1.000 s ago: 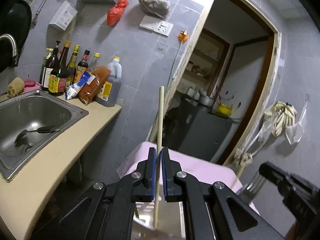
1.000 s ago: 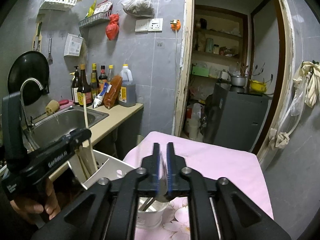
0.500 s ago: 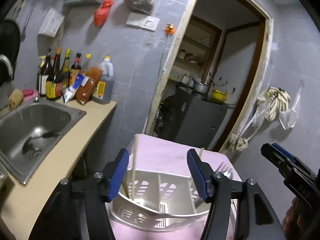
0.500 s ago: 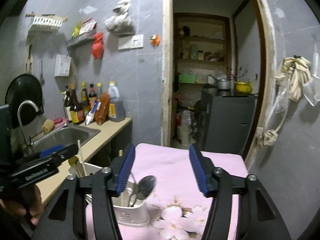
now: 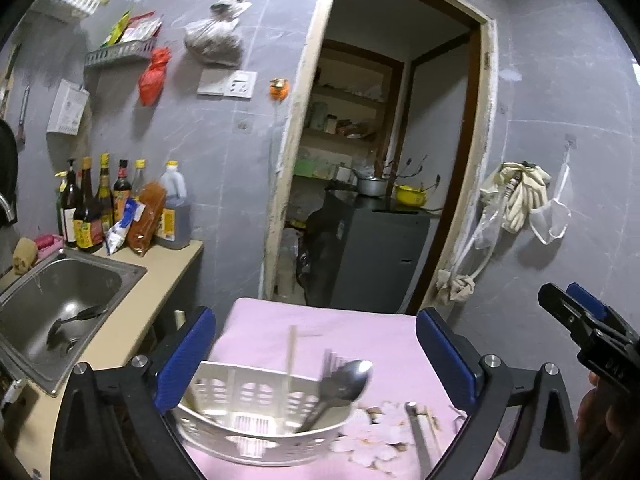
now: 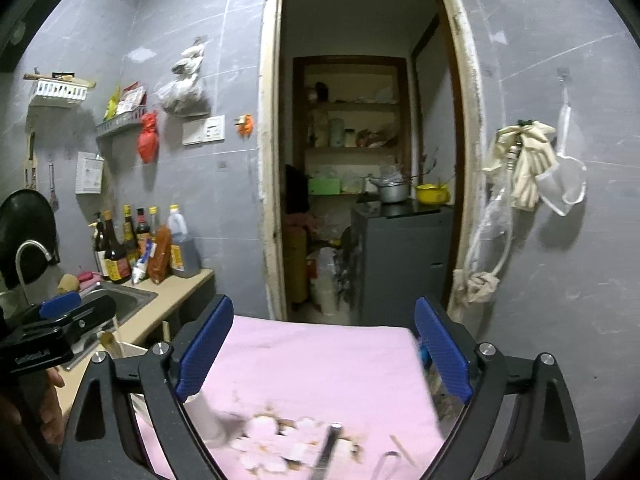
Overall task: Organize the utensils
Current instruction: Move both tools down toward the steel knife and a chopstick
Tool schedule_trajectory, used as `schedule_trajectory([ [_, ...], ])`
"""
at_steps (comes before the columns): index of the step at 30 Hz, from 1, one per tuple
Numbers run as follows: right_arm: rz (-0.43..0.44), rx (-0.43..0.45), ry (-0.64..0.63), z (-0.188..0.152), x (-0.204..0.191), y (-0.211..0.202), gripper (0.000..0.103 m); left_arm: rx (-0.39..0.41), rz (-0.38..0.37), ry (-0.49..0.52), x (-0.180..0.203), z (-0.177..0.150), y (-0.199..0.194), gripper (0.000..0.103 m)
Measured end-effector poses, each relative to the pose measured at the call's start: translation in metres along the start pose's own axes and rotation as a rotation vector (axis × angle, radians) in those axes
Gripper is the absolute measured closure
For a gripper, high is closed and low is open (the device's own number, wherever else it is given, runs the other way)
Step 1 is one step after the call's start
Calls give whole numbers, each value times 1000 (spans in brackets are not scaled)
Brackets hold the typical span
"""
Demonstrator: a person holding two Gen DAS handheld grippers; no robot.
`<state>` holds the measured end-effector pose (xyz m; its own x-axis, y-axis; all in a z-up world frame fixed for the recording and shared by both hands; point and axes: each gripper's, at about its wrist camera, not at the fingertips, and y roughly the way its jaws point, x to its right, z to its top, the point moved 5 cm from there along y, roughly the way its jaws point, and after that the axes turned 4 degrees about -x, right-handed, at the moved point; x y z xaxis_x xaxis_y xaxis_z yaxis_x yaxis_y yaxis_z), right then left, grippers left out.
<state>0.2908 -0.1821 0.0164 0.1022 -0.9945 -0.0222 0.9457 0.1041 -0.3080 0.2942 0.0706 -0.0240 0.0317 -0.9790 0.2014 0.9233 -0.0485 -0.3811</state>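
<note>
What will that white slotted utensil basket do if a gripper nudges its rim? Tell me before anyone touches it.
The white basket looks like thin slotted plastic, so probably light and apt to slide on the pink cloth. The spoon and chopstick lean inside it, so a push at the rim might tip it or rattle them.

Bare pink tablecloth beyond the white utensil basket; loose utensils right of it.
</note>
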Motion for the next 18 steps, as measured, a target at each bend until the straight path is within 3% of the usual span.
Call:
schedule_trajectory([
  [10, -72, -70, -5, -25, 78, 10, 10, -36, -46, 36, 75, -34, 25, 1],
  [18, -82, -194, -6, -70, 122, 48, 10, -164, -51, 45, 108, -78, 65, 1],
])
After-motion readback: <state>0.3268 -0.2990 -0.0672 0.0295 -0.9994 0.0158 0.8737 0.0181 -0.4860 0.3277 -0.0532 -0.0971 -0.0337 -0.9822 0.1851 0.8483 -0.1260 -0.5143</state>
